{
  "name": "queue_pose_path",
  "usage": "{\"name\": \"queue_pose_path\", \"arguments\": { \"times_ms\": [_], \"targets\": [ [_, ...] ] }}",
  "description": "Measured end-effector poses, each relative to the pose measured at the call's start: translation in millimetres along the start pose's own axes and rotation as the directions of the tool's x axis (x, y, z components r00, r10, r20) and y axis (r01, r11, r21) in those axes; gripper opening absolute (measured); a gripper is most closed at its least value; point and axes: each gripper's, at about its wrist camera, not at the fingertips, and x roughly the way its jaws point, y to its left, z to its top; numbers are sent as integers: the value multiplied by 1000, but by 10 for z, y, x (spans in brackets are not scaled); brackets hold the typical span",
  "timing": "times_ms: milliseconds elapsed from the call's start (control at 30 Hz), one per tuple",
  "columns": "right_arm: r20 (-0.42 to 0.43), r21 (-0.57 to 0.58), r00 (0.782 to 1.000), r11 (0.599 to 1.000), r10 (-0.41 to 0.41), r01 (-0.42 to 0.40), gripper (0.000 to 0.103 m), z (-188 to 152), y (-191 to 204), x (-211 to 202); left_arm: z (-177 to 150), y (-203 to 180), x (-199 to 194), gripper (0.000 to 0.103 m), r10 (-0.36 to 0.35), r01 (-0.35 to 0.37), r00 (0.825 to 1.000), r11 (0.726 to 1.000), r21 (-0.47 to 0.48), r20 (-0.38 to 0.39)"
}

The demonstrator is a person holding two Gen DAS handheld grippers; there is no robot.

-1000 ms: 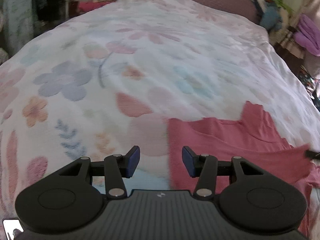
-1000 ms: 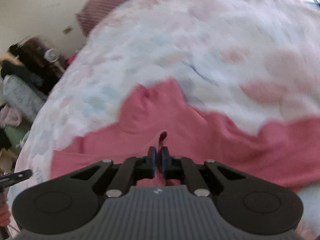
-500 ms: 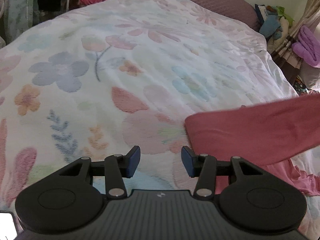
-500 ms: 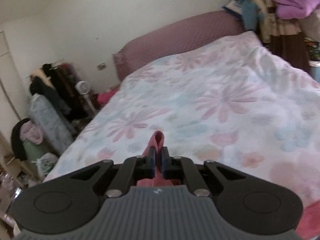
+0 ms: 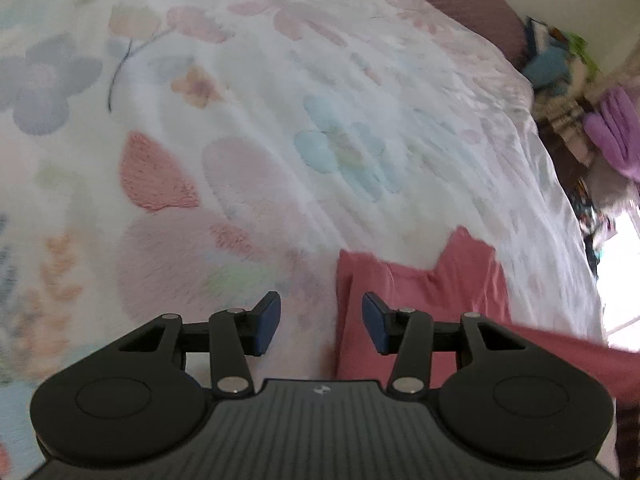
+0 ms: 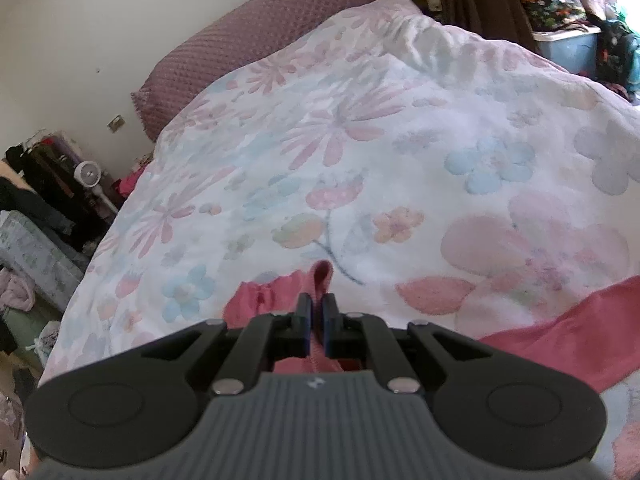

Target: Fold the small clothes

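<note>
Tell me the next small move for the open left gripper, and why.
Probably ease the left gripper down onto the near edge of the pink garment and close. Its jaws stand open and empty just above that edge, while the right gripper already pinches a fold of the same fabric over the floral bedspread.

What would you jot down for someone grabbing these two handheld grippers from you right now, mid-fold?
Right gripper: shut on a pinch of the pink garment, holding part of it up off the floral bedspread.
Left gripper: open, holding nothing, poised just above the garment's left edge where it lies on the bed.
Done: one part of the garment picked up; no finished fold is visible.
Left: likely pin or grasp the near edge with the left gripper, carry the lifted part across, lay it flat and finish folding.
</note>
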Motion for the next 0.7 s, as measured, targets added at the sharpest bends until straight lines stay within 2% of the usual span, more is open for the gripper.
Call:
{"name": "queue_pose_path", "arguments": {
  "times_ms": [100,167,267,333,433,567,600,667,700],
  "targets": [
    [27,62,1000,998,8,-9,0,-2,-203,-166,98,33,156,55,-27,27,1000,997,-68,-7],
    [48,99,999,995,26,-30,0,21,-302,-334,161,-7,221,55,-37,36,999,998,-56,-14],
    [61,95,998,995,13,-18,0,32,-386,-476,266,-113,353,55,5,-6,1000,1000,-9,-29],
    [44,87,999,996,5,-9,0,24,-420,-425,312,-161,455,55,19,-19,999,1000,-9,-46],
    [8,103,1000,995,-4,3,0,-44,-520,-268,327,-206,588,55,-1,-1,996,1000,-22,-84],
    [-14,117,1000,993,-14,16,0,-136,-613,-91,262,-292,719,52,49,-47,994,999,19,-99],
    [-19,124,1000,992,-16,18,0,-157,-640,-64,247,-313,738,45,50,-47,994,998,31,-96],
    [-30,125,999,992,-29,33,0,-186,-679,-9,215,-351,747,2,45,-40,994,998,56,-95],
    [-34,123,999,992,-33,37,0,-198,-695,9,216,-367,719,2,41,-35,995,998,59,-93]
  ]
}}
